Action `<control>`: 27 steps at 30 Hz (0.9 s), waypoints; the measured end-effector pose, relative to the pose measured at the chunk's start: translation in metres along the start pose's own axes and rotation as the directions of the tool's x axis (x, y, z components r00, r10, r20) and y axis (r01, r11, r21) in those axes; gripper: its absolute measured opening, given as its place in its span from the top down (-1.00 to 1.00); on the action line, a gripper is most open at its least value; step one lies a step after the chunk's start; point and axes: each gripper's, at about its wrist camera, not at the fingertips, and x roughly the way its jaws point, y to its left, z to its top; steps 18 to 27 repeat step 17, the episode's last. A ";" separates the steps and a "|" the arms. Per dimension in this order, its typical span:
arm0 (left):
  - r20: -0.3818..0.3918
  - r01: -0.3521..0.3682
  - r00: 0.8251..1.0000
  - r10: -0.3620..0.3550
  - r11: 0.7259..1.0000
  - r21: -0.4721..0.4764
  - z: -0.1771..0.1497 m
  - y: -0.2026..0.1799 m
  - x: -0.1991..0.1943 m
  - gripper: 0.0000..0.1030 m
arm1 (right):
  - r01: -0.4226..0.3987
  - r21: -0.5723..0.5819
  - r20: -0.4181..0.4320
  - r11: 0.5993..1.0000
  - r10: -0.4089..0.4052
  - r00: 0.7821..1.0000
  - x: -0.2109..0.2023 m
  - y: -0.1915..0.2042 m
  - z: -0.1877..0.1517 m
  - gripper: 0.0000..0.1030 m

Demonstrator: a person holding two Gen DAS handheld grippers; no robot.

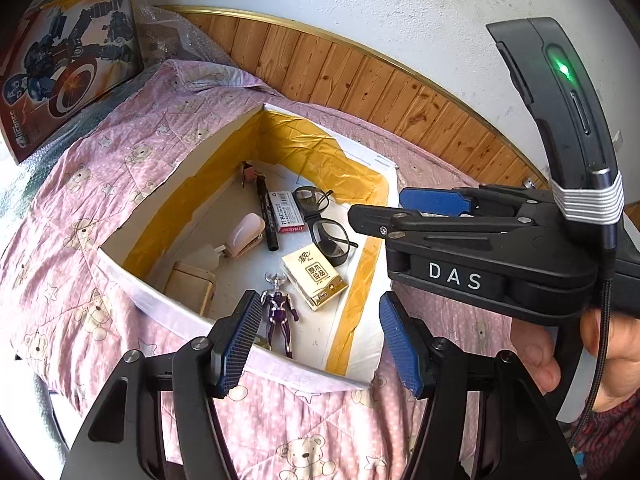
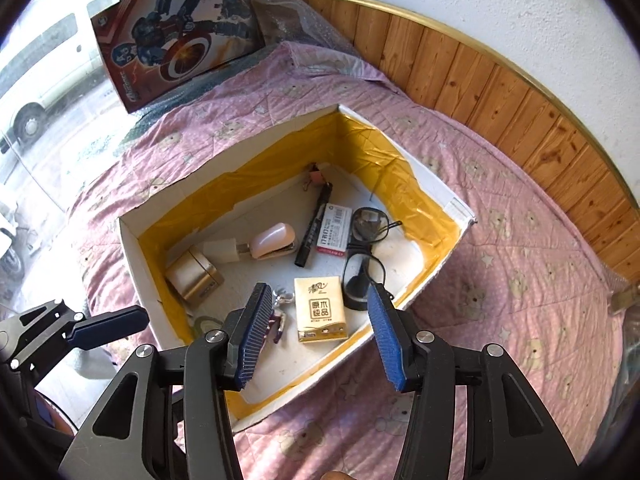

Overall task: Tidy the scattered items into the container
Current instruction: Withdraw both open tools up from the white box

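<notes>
A white cardboard box (image 1: 182, 318) (image 2: 132, 248) lined with yellow tape sits on a pink quilt. Inside lie a purple toy figure (image 1: 278, 312) (image 2: 281, 322), a tissue pack (image 1: 314, 280) (image 2: 320, 308), black glasses (image 1: 326, 224) (image 2: 366, 248), a black marker (image 1: 267, 216) (image 2: 314, 226), a staples box (image 1: 286, 212) (image 2: 336, 226), a pink stapler (image 1: 242, 236) (image 2: 272, 242) and a small gold box (image 1: 190, 286) (image 2: 194, 276). My left gripper (image 1: 318, 344) hovers open and empty over the box's near edge. My right gripper (image 2: 320, 336) (image 1: 376, 210) is open too, with nothing in it, above the box.
The pink bear-print quilt (image 1: 100, 184) (image 2: 520, 280) spreads all around the box. A toy carton with a robot picture (image 1: 68, 68) (image 2: 180, 40) and bubble wrap (image 1: 172, 36) stand at the back left. Wood panelling (image 1: 360, 76) lines the wall. A hand (image 1: 600, 360) holds the right gripper.
</notes>
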 end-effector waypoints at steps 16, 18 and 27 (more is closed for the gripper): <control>0.026 -0.031 0.999 0.030 0.999 0.030 -0.022 -0.014 -0.023 -0.21 | -0.031 -0.005 0.010 0.999 0.031 0.999 -0.022 0.008 -0.030 -0.03; 0.026 -0.034 0.999 0.033 0.999 0.031 -0.023 -0.014 -0.024 -0.21 | -0.027 -0.015 0.011 1.000 0.027 1.000 -0.023 0.010 -0.031 -0.03; 0.026 -0.034 0.999 0.033 0.999 0.031 -0.023 -0.014 -0.024 -0.21 | -0.027 -0.015 0.011 1.000 0.027 1.000 -0.023 0.010 -0.031 -0.03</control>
